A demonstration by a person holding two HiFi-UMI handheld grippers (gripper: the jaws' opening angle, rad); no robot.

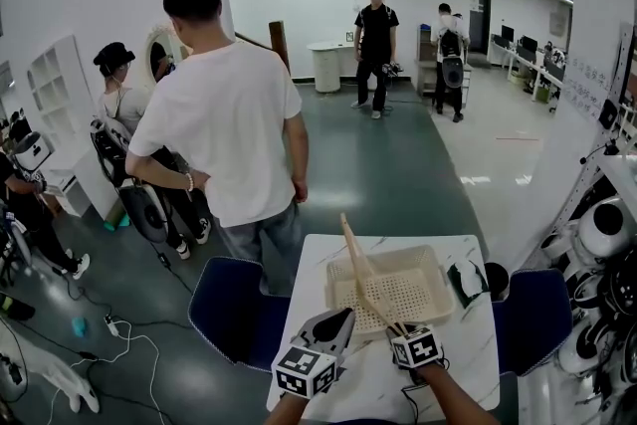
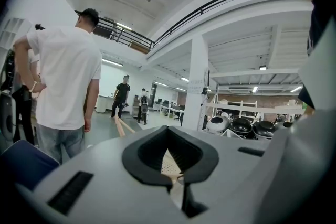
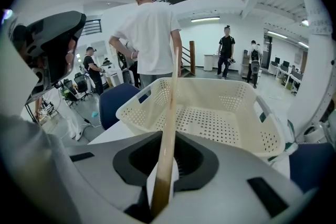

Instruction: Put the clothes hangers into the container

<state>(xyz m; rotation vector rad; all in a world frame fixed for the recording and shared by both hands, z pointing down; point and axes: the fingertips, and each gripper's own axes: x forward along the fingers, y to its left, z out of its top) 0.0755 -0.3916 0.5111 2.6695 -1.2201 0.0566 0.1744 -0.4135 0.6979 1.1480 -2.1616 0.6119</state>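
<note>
A cream perforated basket [image 1: 438, 259] stands on the white table [image 1: 468, 353], straight ahead of me. My right gripper [image 1: 400, 326] is shut on the lower end of a wooden clothes hanger [image 1: 363, 269], which slants up and to the left over the basket's near-left corner. In the right gripper view the hanger [image 3: 169, 128] runs up from between the jaws [image 3: 163, 186], with the basket [image 3: 210, 113] behind it. My left gripper [image 1: 343, 317] hovers just left of it, near the basket's front, its jaws together and holding nothing [image 2: 176, 186]. The hanger's bars [image 2: 122, 126] show to its left.
A person in a white T-shirt [image 1: 229, 114] stands with their back to the table's far-left side. Blue chairs [image 1: 234, 309] [image 1: 532, 318] flank the table. A dark and green item [image 1: 466, 279] lies right of the basket. Other people stand farther off; cables lie on the floor at left.
</note>
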